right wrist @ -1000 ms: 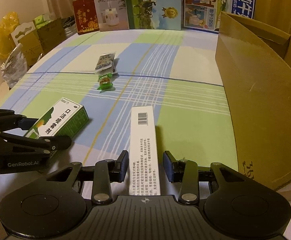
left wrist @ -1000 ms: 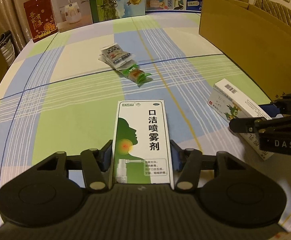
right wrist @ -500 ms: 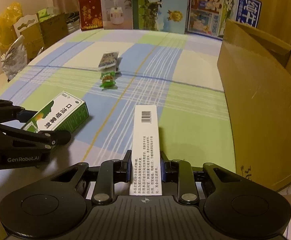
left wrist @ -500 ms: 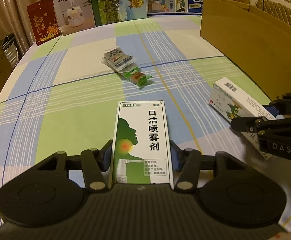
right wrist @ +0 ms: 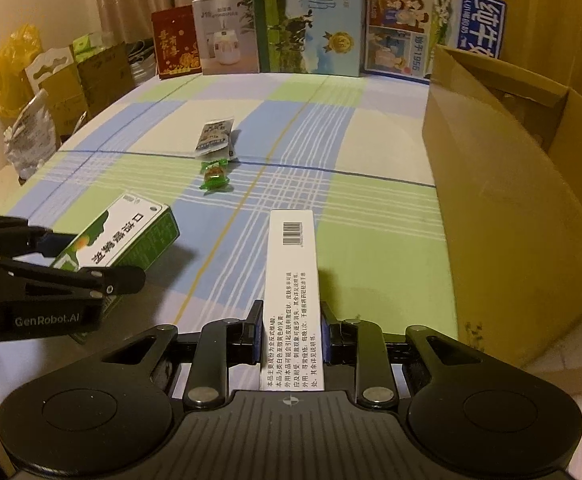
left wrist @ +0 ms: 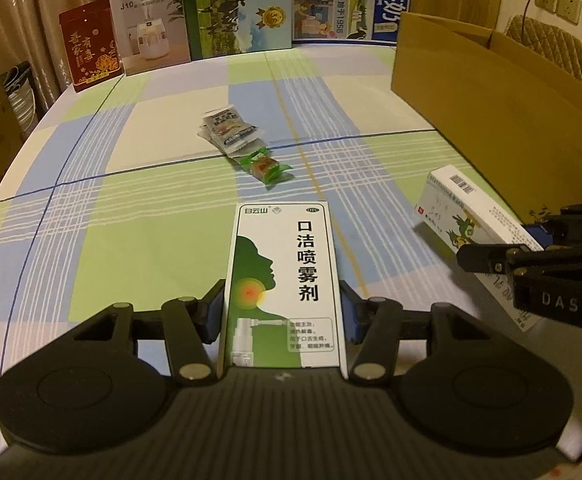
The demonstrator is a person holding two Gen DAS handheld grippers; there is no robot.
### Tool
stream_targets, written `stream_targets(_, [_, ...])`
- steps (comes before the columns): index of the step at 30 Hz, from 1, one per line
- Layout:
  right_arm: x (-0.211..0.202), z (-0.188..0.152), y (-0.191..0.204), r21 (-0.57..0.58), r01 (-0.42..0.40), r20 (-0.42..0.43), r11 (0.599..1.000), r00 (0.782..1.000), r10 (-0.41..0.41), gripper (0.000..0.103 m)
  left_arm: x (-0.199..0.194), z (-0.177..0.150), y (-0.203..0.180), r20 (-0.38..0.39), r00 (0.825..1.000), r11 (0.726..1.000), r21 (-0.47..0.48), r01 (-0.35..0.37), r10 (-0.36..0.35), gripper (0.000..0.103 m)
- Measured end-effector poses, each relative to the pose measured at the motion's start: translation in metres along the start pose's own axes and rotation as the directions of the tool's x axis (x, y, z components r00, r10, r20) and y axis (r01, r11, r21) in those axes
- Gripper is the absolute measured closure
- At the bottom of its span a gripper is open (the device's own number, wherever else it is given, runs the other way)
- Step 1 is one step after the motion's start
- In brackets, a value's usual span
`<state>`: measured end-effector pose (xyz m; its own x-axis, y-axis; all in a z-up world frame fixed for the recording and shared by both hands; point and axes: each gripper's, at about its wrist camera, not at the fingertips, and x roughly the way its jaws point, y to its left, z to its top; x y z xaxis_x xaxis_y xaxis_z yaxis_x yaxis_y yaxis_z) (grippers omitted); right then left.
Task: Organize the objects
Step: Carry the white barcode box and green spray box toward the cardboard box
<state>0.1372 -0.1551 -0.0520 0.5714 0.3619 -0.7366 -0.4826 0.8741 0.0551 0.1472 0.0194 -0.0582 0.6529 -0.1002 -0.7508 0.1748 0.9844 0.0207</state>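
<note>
My left gripper (left wrist: 281, 304) is shut on a green and white spray box (left wrist: 283, 280), its blue pads pressed to both long sides. The right wrist view shows that box (right wrist: 131, 232) tilted, its far end off the checked tablecloth (right wrist: 371, 248), with the left gripper (right wrist: 91, 258) around it. My right gripper (right wrist: 291, 332) is shut on a narrow white box with a barcode (right wrist: 291, 264), held on edge. In the left wrist view this white box (left wrist: 463, 208) sticks out of the right gripper (left wrist: 503, 236) at the right.
Grey snack packets (left wrist: 229, 132) and a green wrapped sweet (left wrist: 265, 166) lie mid-table. A large open cardboard box (right wrist: 511, 200) stands along the right side. Several printed cartons (left wrist: 239, 8) line the far edge. Bags and boxes (right wrist: 51, 80) sit beyond the left edge.
The right gripper's jaws, apart a second ago, have closed onto the white box's sides. The left gripper has kept its hold on the spray box and has hardly moved.
</note>
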Motion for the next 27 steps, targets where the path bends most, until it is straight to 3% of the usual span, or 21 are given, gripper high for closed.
stream_targets(13, [-0.091, 0.005, 0.000, 0.063, -0.008, 0.057, 0.998, 0.998, 0.004, 0.080, -0.073, 0.015, -0.038, 0.069, 0.997, 0.999, -0.049, 0.024, -0.021, 0.052])
stream_targets(27, [-0.175, 0.007, -0.031, 0.104, 0.063, 0.106, 0.993, 0.992, -0.074, 0.080, -0.131, 0.022, -0.101, 0.109, 0.989, 0.993, -0.054, 0.106, -0.100, 0.052])
